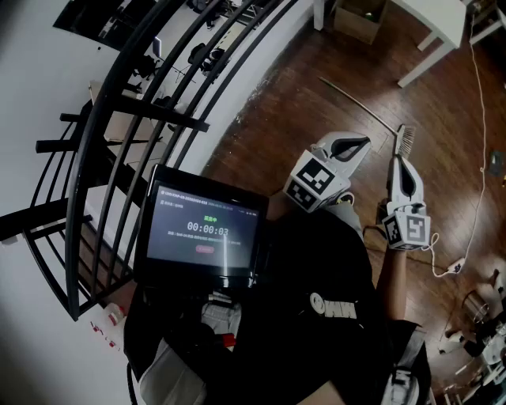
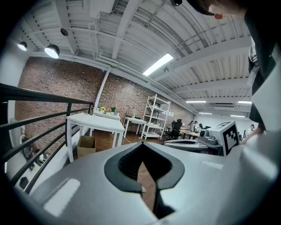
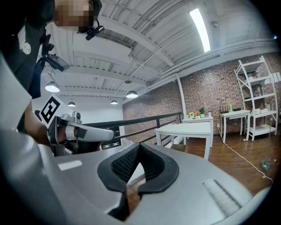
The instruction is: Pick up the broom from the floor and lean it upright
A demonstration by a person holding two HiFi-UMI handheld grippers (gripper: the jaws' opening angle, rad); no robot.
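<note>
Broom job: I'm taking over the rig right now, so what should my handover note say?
Left gripper: shut, empty.
Right gripper: shut, empty.
Broom: lying flat on the wooden floor ahead of both grippers, with its brush end nearest the right gripper.
Done: nothing yet, the broom is untouched.
Left: open the jaws, pick the broom up and lean it upright.

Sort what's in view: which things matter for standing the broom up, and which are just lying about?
For the job: broom on the floor; left claw and right claw, both shut, empty.
Lying about: cardboard box, white table, screen.
</note>
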